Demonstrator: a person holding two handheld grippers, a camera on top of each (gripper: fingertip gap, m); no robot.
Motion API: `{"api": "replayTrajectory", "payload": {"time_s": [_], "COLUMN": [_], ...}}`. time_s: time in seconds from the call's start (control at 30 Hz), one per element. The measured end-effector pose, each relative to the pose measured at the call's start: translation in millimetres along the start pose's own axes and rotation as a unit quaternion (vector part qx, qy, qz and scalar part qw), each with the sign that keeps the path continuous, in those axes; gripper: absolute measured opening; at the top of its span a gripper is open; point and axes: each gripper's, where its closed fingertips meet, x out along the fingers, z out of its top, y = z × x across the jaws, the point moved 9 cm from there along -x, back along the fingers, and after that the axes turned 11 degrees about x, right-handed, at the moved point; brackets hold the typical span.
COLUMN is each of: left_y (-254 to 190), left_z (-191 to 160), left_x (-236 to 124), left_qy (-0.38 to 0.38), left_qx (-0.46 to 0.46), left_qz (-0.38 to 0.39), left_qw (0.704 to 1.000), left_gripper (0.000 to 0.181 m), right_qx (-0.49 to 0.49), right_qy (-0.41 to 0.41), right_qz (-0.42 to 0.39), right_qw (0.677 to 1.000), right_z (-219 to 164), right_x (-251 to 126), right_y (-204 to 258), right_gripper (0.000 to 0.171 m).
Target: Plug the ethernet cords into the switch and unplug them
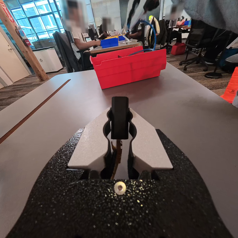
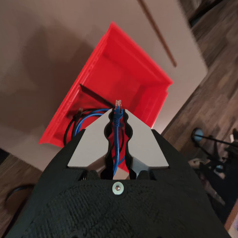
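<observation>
My left gripper (image 1: 119,109) is shut on a black box-shaped switch (image 1: 119,118), seen end-on and held low over the table (image 1: 51,135). My right gripper (image 2: 118,109) is shut on a blue ethernet cord (image 2: 116,139) just behind its clear plug (image 2: 118,103), which sticks out past the fingertips. It is high above the red bin (image 2: 115,67). The cord trails down into the bin's near compartment, next to a black cord (image 2: 68,128). In the left wrist view the right gripper (image 1: 136,14) is blurred at the top, with the blue cord (image 1: 154,34) rising from the bin (image 1: 128,72).
The red bin has a black divider (image 2: 95,94) and stands at the far side of the table. A dark slot (image 1: 36,109) runs along the table's left. An orange object (image 1: 230,87) sits at the right edge. People, chairs and desks with blue bins (image 1: 109,43) lie beyond. The left gripper's tips are roughly 40 cm from the right gripper's.
</observation>
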Motion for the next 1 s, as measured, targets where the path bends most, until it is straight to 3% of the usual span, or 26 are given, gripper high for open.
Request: {"api": "replayTrajectory", "payload": {"time_s": [0.03,0.2,0.3,0.4,0.47,0.57,0.67,0.8,0.9,1.0], "left_y": [0.5,1.4,0.6,0.3,0.8,1.3,2.8,9.8,16.5,20.9], "left_z": [0.0,-0.5,-1.0,-1.3,-1.4,-1.3,0.7,14.6,28.3,34.0], "left_x": [0.0,0.0,1.2,2.3,2.5,2.7,1.9,-3.8,-16.8,-29.1], "left_qy": [0.001,0.008,0.014,0.02,0.022,0.022,0.012,-0.082,-0.251,-0.378], "left_qx": [0.002,0.012,0.016,0.018,0.017,0.017,0.015,-0.025,-0.113,-0.169], "left_qz": [0.007,0.022,0.02,0.02,0.021,0.023,0.034,0.057,0.04,0.01], "left_qw": [1.0,1.0,1.0,0.999,0.999,0.999,0.999,0.995,0.961,0.91], "left_gripper": [0.02,0.021,0.021,0.021,0.021,0.021,0.02,0.02,0.02,0.02], "right_qx": [0.001,0.024,0.08,0.096,0.106,0.129,0.129,0.078,0.048,0.064], "right_qy": [0.034,0.137,0.192,0.247,0.247,0.219,0.141,-0.074,-0.254,-0.364], "right_qz": [0.006,0.022,0.052,0.019,0.009,0.03,0.016,0.008,0.068,0.179], "right_qw": [0.999,0.99,0.977,0.964,0.963,0.967,0.981,0.994,0.964,0.912], "right_z": [-6.6,-22.8,-24.5,-24.8,-19.2,-6.4,17.3,76.3,117.8,149.4], "right_x": [9.3,42.6,50.5,44.0,31.6,10.8,-8.0,-10.5,8.6,46.3], "right_y": [3.0,12.8,14.8,7.6,3.8,1.5,2.4,45.5,111.1,181.5], "right_gripper": [0.013,0.014,0.056,0.096,0.105,0.104,0.101,0.081,0.064,0.057]}}
